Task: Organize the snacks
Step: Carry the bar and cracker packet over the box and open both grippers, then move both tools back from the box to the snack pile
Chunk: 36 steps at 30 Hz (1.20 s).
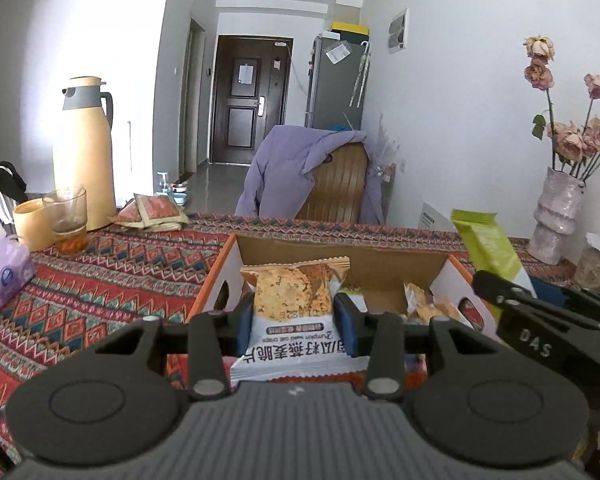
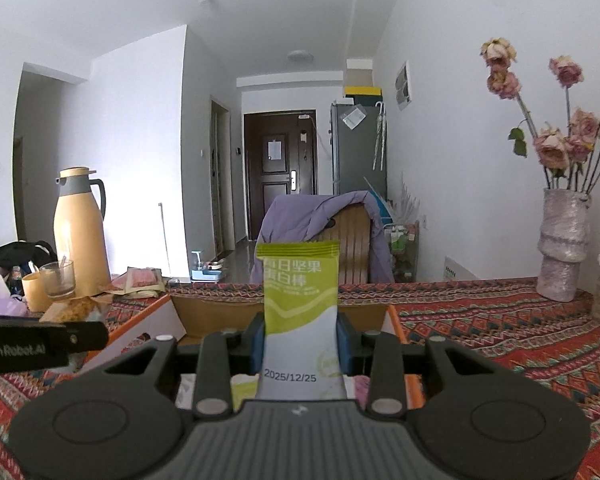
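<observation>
While your left gripper [image 1: 296,314] clamps its blue pads on an orange-and-white oat crisp packet [image 1: 292,312], the packet stands upright between the fingers, its printed text upside down to the camera. Just beyond it sits the open cardboard box [image 1: 220,276] with orange edges, resting on the patterned tablecloth [image 1: 100,280]; a few more wrapped snacks [image 1: 428,306] lie on the box floor toward its right side. Your packet is held above the near edge of that box.

Your right gripper [image 2: 300,344] is likewise closed on a thing: a green-and-white nut bar packet [image 2: 300,300], upright, pinched at its lower half, with a printed date near the bottom. It too is held over the near side of the same box [image 2: 160,320]. From the left camera you see that green packet [image 1: 488,248] at the right, beyond the box's right wall, with the other tool below it.

On the cloth to the left stand a tan thermos jug [image 1: 82,152], a glass [image 1: 66,216] and a tan cup [image 1: 30,222], with a pile of red sachets [image 1: 152,212] near them. A vase of dried roses [image 2: 562,240] stands at the far right by the wall.
</observation>
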Available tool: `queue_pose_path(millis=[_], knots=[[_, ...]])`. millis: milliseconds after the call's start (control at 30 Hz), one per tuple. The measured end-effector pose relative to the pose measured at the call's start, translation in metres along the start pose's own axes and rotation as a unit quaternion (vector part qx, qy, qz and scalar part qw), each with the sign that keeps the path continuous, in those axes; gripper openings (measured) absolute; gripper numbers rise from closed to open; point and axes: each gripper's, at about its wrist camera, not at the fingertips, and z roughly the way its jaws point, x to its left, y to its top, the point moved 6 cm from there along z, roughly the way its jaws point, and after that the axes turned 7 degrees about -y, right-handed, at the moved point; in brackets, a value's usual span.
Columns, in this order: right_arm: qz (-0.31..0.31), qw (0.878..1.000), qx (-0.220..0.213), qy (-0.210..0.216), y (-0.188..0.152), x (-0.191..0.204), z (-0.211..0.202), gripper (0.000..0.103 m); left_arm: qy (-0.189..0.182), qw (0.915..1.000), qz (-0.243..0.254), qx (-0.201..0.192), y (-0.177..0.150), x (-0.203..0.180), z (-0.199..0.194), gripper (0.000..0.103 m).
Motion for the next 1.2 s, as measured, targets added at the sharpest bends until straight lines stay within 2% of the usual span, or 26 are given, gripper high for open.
queue_pose_path(millis=[300, 433, 667, 800, 833, 867, 900, 933, 967, 1000, 1067, 1133, 1200], knots=[[0.010, 1.000, 0.014, 0.003, -0.003, 0.016, 0.048, 0.034, 0.034, 0.9993, -0.012, -0.003, 0.009, 0.015, 0.047, 0.042], [0.013, 1.000, 0.015, 0.005, -0.016, 0.013, 0.057, 0.034, 0.063, 0.9978, 0.004, -0.020, 0.002, 0.025, 0.059, 0.042], [0.007, 1.000, 0.026, 0.015, -0.023, 0.015, 0.066, 0.034, 0.065, 0.9976, 0.023, -0.010, -0.011, 0.027, 0.074, 0.042], [0.004, 0.999, 0.034, 0.013, -0.025, 0.014, 0.070, 0.040, 0.065, 0.9978, 0.010, -0.006, -0.014, 0.032, 0.074, 0.043], [0.008, 0.999, 0.036, 0.013, -0.025, 0.012, 0.069, 0.040, 0.065, 0.9978, 0.008, -0.008, -0.014, 0.033, 0.073, 0.048], [0.012, 0.999, 0.034, 0.011, -0.024, 0.010, 0.069, 0.045, 0.065, 0.9978, 0.006, -0.010, -0.014, 0.034, 0.072, 0.054], [0.015, 0.999, 0.035, 0.008, -0.024, 0.007, 0.068, 0.058, 0.065, 0.9978, 0.004, -0.014, -0.014, 0.036, 0.071, 0.069], [0.019, 0.999, 0.034, 0.005, -0.023, 0.004, 0.068, 0.066, 0.069, 0.9975, 0.001, -0.018, -0.014, 0.037, 0.069, 0.086], [0.024, 0.999, 0.032, 0.001, -0.023, 0.001, 0.067, 0.082, 0.073, 0.9970, -0.002, -0.025, -0.013, 0.038, 0.067, 0.090], [0.028, 0.999, 0.029, -0.002, -0.023, 0.000, 0.066, 0.087, 0.071, 0.9969, -0.007, -0.032, -0.012, 0.040, 0.064, 0.093], [0.032, 0.999, 0.026, -0.007, -0.022, -0.005, 0.064, 0.090, 0.065, 0.9970, -0.019, -0.038, -0.010, 0.043, 0.060, 0.103], [0.039, 0.999, 0.027, -0.009, -0.023, -0.008, 0.064, 0.100, 0.068, 0.9962, -0.028, -0.048, -0.009, 0.045, 0.057, 0.103], [0.040, 0.999, 0.025, -0.010, -0.023, -0.010, 0.064, 0.103, 0.068, 0.9960, -0.032, -0.049, -0.008, 0.047, 0.055, 0.103]])
